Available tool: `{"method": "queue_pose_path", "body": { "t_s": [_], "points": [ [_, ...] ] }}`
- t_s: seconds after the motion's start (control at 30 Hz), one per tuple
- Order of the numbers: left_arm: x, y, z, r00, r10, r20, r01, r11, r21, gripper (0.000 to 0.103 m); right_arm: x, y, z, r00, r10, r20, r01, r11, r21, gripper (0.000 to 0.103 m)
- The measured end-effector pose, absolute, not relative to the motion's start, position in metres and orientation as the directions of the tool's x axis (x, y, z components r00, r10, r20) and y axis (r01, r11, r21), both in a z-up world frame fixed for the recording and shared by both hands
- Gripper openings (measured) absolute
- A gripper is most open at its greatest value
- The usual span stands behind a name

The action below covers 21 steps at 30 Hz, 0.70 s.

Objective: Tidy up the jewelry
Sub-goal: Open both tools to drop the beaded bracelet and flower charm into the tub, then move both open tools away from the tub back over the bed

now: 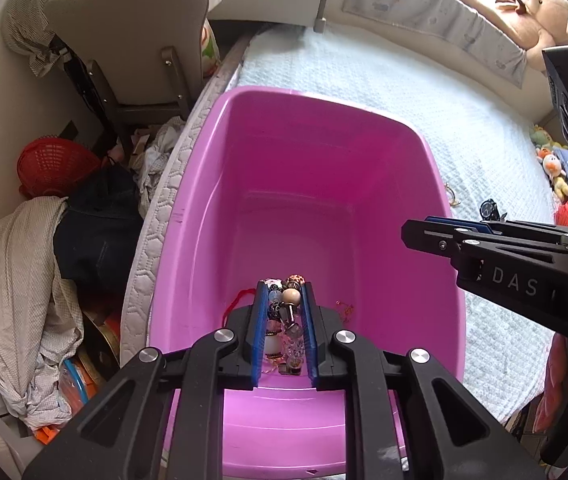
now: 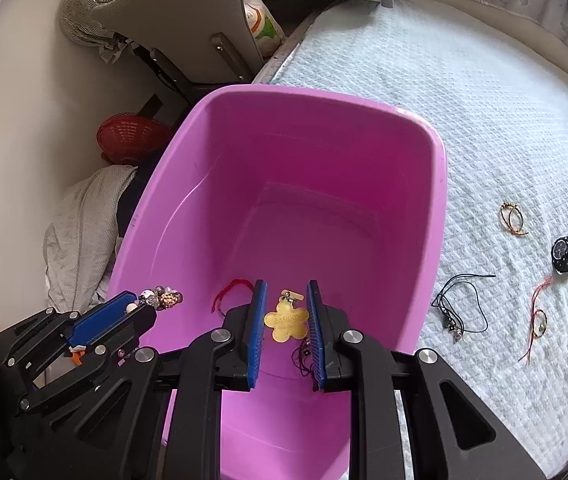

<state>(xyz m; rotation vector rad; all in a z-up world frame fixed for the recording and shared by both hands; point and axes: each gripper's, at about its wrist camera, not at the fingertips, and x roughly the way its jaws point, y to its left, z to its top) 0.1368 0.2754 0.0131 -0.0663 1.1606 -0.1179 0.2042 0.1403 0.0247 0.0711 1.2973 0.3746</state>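
A: Item one, far left: left gripper (image 1: pixel 284 320), jaws clamped on a beaded bracelet (image 1: pixel 284 316). Position: over the near end of the pink tub (image 1: pixel 204 208), pointing steeply down into it. Beads run lengthwise along the pads.

B: And what lies below it?

A: Tub floor, straight down. A red cord (image 2: pixel 230 290) already lies at the near left of the floor.

B: Item two?

A: Right gripper (image 2: pixel 286 320), just right of the first, also over the tub's near end. Jaws drawn close on a thin dark cord; a yellow flower charm (image 2: pixel 286 322) hangs between the pads. Whether the pads pinch the charm or only its cord, I cannot say for sure.

B: Which hand is nearer the drop?

A: Even, by my judgement; both already stand above the opening.

B: Remaining stock?

A: On the bedspread (image 2: pixel 464 120), right of the tub: dark cord necklace (image 2: pixel 460 308), gold hoops (image 2: pixel 513 218), red string ring (image 2: pixel 538 320), black watch (image 2: pixel 563 255).
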Motion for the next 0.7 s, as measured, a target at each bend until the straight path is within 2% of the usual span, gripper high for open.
{"method": "queue_pose_path", "body": {
  "t_s": [0.13, 0.2, 0.23, 0.27, 0.33, 0.7],
  "points": [
    [0.139, 0.273, 0.009, 0.388, -0.087, -0.917, 0.058, 0.996, -0.07, 0.02, 0.205, 0.144, 0.022, 0.213, 0.289, -0.933, -0.236, 0.942, 0.238, 0.02],
    [0.138, 0.271, 0.011, 0.401, -0.071, -0.913, 0.056, 0.997, -0.052, 0.023, 0.207, 0.146, 0.022, 0.215, 0.278, -0.936, -0.236, 0.945, 0.226, 0.024],
    [0.137, 0.271, 0.013, 0.408, -0.063, -0.911, 0.056, 0.997, -0.044, 0.035, 0.207, 0.146, 0.023, 0.222, 0.27, -0.937, -0.238, 0.947, 0.216, 0.034],
    [0.137, 0.27, 0.014, 0.415, -0.053, -0.908, 0.054, 0.998, -0.033, 0.057, 0.208, 0.145, 0.024, 0.227, 0.265, -0.937, -0.239, 0.948, 0.21, 0.042],
    [0.135, 0.272, 0.02, 0.447, -0.036, -0.894, 0.036, 0.999, -0.023, 0.08, 0.209, 0.144, 0.025, 0.236, 0.259, -0.937, -0.231, 0.951, 0.205, 0.044],
    [0.136, 0.29, 0.022, 0.425, -0.032, -0.905, -0.02, 0.999, -0.045, 0.083, 0.213, 0.139, 0.023, 0.218, 0.277, -0.936, -0.202, 0.951, 0.235, 0.048]
  ]
}}
